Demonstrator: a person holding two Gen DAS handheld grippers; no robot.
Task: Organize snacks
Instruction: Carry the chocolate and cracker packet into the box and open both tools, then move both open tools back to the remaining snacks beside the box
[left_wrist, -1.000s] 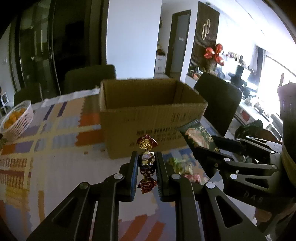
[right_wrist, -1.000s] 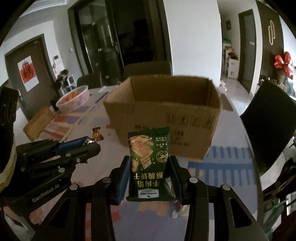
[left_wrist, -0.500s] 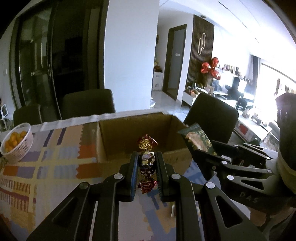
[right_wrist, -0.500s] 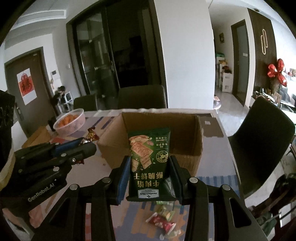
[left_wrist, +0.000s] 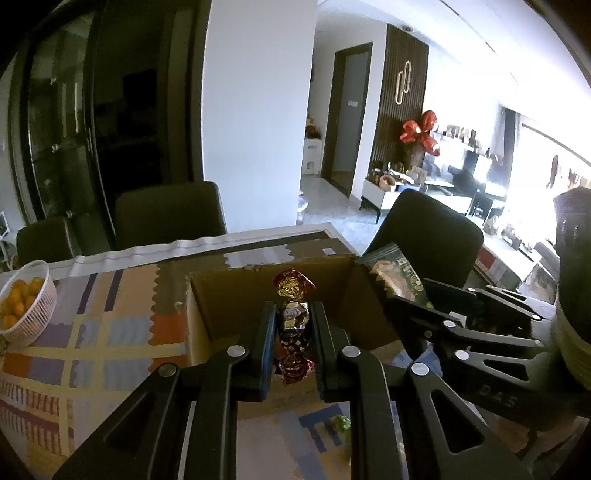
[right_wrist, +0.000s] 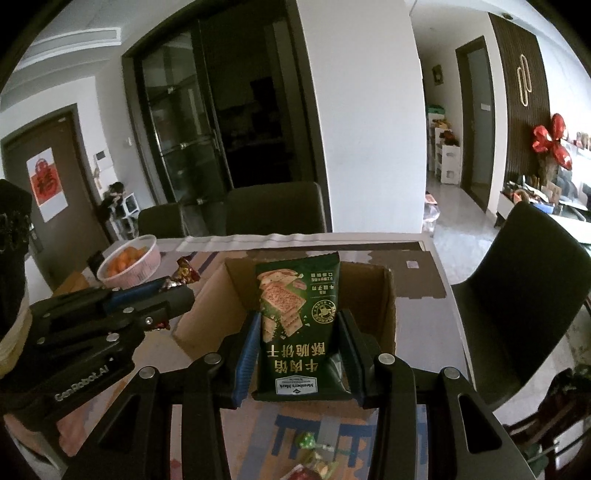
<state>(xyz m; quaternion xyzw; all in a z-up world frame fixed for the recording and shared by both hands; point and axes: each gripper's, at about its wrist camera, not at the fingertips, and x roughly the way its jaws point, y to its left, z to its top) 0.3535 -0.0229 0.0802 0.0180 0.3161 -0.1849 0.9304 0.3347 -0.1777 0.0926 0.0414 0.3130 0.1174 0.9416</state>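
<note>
Hidden parts: where the two grippers fill the lower half of each view, the near bench (left_wrist: 92, 332) is covered and the floor of the cardboard box (right_wrist: 384, 314) cannot be seen.
Cut off: loose wrapped snacks (right_wrist: 310, 443) at the bottom edge of the right wrist view, partly out of frame, kinds unclear.
Left gripper (left_wrist: 293, 325): fingers closed tight on a foil-wrapped candy (left_wrist: 293, 317), which stands upright with one twisted end above the fingers and one below.
Right gripper (right_wrist: 299, 332): fingers part open and clamped on the sides of a green cracker packet (right_wrist: 299, 302), held upright but upside down.
Where the snacks are: both are held above the near wall of the open box, well off the bench.
In the way: each gripper shows at the side of the other's view; the right one hides the box's right corner in the left wrist view.
Around: a white basket of oranges (left_wrist: 22, 306) at the far left of the patterned bench cloth; dark chairs (right_wrist: 275, 210) behind the bench; a red foil balloon (right_wrist: 550, 142) by the slatted wall.
Writing: "Member's Mark" and Chinese characters, inverted, on the packet; "GenRobot.AI" on the left gripper's body; "DAS" on the right one's.
</note>
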